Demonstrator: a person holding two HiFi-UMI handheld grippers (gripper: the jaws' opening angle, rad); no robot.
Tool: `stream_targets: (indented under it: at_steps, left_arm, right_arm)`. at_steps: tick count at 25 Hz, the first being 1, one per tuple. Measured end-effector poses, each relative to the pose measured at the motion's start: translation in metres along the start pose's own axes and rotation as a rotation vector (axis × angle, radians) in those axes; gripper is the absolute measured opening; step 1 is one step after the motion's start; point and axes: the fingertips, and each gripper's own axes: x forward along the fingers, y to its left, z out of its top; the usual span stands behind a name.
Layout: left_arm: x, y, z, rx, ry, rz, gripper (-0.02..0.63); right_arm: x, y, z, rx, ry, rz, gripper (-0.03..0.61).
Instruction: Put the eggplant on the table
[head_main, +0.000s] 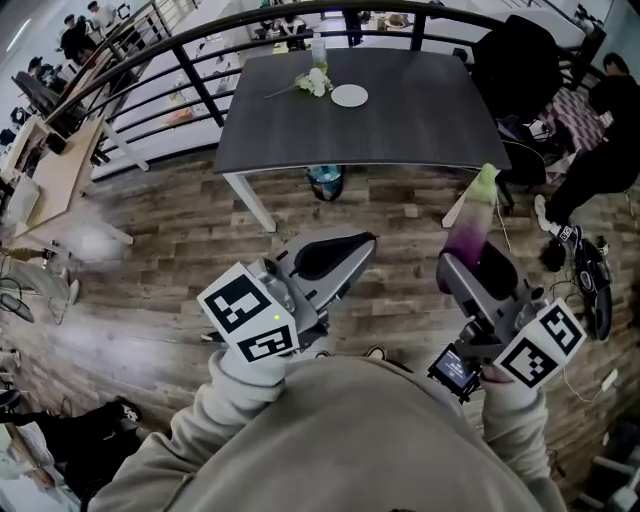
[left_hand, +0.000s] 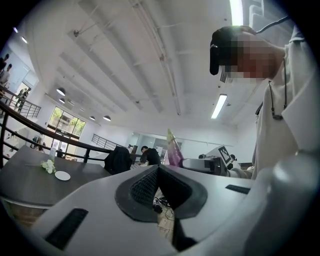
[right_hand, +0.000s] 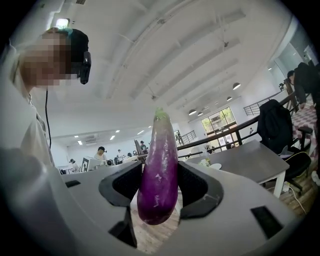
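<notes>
Head view: L tongs (head_main: 352, 252) low centre-left, pointing level toward the far side, both halves together, nothing betw. them. Marker cube (head_main: 248, 312) sits at their near end, w/ a grey sleeve (head_main: 240, 385) behind it. R tongs (head_main: 478, 268) on the right, clamped on the eggplant (head_main: 468, 226). Eggplant is purple w/ a pale green cap and tilts up and away from the tongs, in the air over the wood floor (head_main: 180, 240), well apart from the counter (head_main: 420, 125). Counter is dark, white-legged, far centre, by a black railing (head_main: 200, 40). On its far part lie a white plate (head_main: 349, 96) and, just left of it, a small bunch of white flowers (head_main: 314, 82). A clear bottle (head_main: 319, 48) stands at the far edge.

L gripper view: pads meet at the middle, tongs closed & empty. Beyond them, right of centre, the eggplant stands tip-up in the R tongs. Counter at far left w/ plate and flowers on it.

R gripper view: eggplant stands about upright betw. the two dark pads, cap up, rounded purple end hanging just below the pads. Pads are set wide and grip its sides; floor planks show under it. Counter is on the right, farther off, plate near its left end. A chair w/ a dark jacket (right_hand: 277, 125) stands at the counter's far right.
</notes>
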Motion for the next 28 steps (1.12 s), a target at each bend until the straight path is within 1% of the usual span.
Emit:
stream_targets:
  at_steps: [4, 8, 13, 20, 24, 28]
  left_arm:
    - [0.039, -0.012, -0.010, -0.012, 0.024, -0.037, 0.006]
    - [0.064, -0.023, -0.026, -0.015, 0.068, -0.061, 0.006]
    - [0.092, -0.024, -0.038, -0.014, 0.096, -0.062, 0.006]
    - [0.108, -0.016, -0.038, -0.009, 0.106, -0.111, 0.006]
    - [0.121, -0.004, -0.027, 0.001, 0.093, -0.153, 0.006]
    - [0.132, 0.006, -0.019, 0.012, 0.083, -0.198, 0.006]
  right_arm:
    - [-0.031, -0.033, 0.011, 0.019, -0.020, -0.030, 0.232]
    - [-0.068, -0.065, 0.023, 0.036, -0.066, -0.050, 0.232]
    - [-0.091, -0.100, 0.031, 0.023, -0.074, -0.065, 0.232]
    - [-0.087, -0.120, 0.031, 0.039, -0.087, -0.102, 0.232]
    - [-0.083, -0.122, 0.041, 0.032, -0.117, -0.127, 0.232]
    - [-0.079, -0.131, 0.049, 0.020, -0.122, -0.152, 0.232]
